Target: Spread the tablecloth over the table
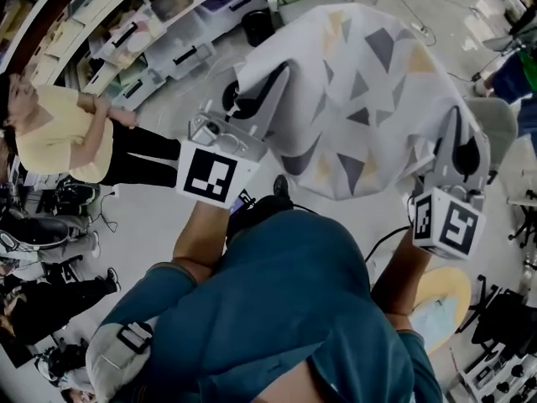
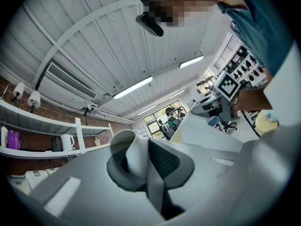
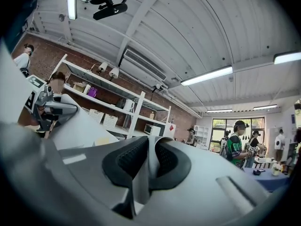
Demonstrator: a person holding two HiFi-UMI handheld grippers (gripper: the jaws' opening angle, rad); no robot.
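The tablecloth (image 1: pixel 369 91), white with grey and yellow triangles, hangs spread in the air in front of me in the head view. My left gripper (image 1: pixel 241 101) is shut on its left edge and my right gripper (image 1: pixel 464 151) is shut on its right edge. In the left gripper view a fold of the tablecloth (image 2: pixel 141 154) is pinched between the dark pads (image 2: pixel 167 164) of the left gripper (image 2: pixel 151 175). The right gripper view shows the tablecloth (image 3: pixel 148 149) clamped the same way in the right gripper (image 3: pixel 146 168). The table itself is hidden behind the cloth.
A person in a yellow shirt (image 1: pixel 59 133) stands close at the left. Shelves with bins (image 1: pixel 168 23) run along the far left, with a black bin (image 1: pixel 256 25) beside them. A round yellow seat (image 1: pixel 442 305) is at my lower right. More people (image 3: pixel 235 145) stand near the windows.
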